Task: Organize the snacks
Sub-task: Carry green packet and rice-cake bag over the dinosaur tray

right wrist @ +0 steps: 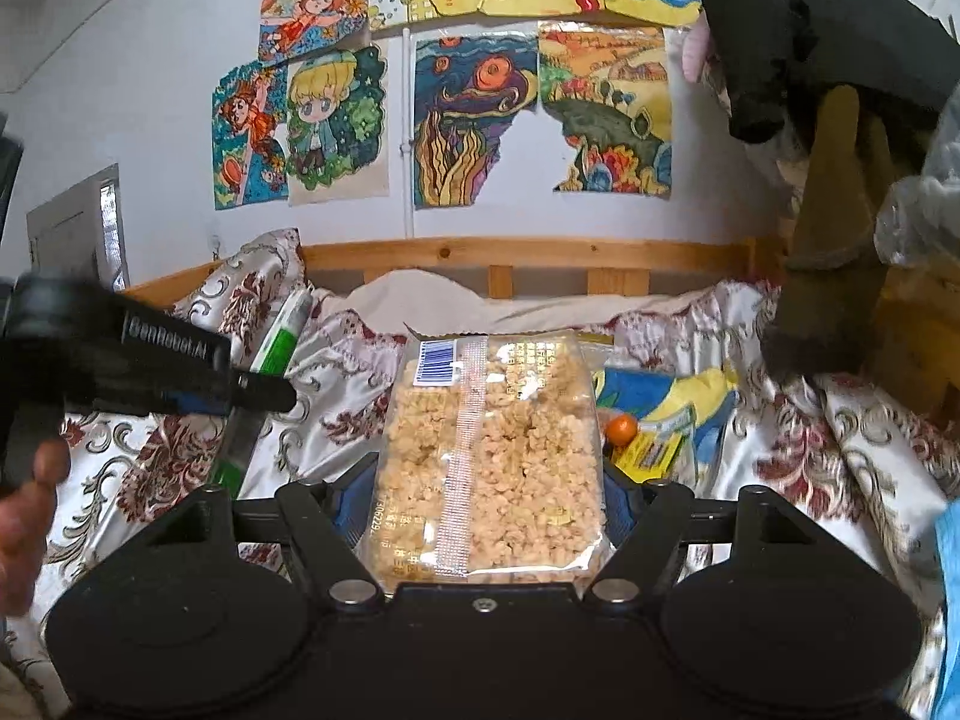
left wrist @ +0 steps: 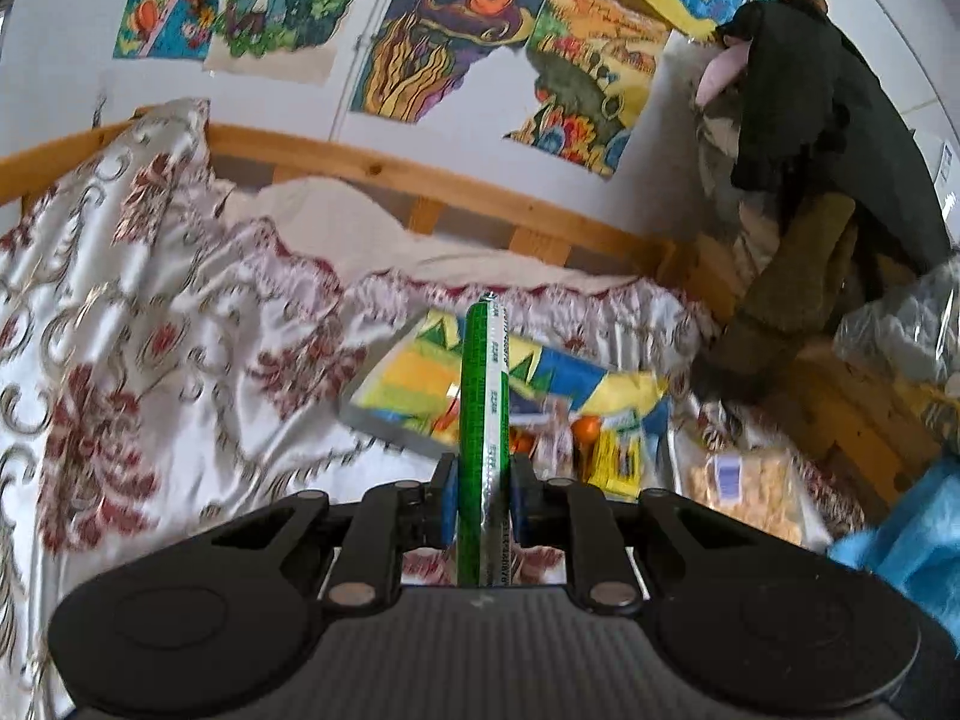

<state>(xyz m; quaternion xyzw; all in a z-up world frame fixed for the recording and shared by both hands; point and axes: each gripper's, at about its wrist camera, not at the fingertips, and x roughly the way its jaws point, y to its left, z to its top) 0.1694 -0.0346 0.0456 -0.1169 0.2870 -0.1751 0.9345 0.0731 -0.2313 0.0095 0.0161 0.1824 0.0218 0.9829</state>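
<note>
Left gripper (left wrist: 483,495) clamped on slim green-white packet (left wrist: 485,396), long axis toward 12 o'clock, lower end hidden behind gripper body. Right gripper (right wrist: 480,498) clamped on clear bag of puffed-grain snacks (right wrist: 486,456), barcode end at 12 o'clock, near end cut off. Behind, at 1 o'clock, colourful box (right wrist: 666,414) holds orange (right wrist: 621,429) and yellow packet (right wrist: 654,450); other contents blurred. All above floral bedspread (right wrist: 840,450).
</note>
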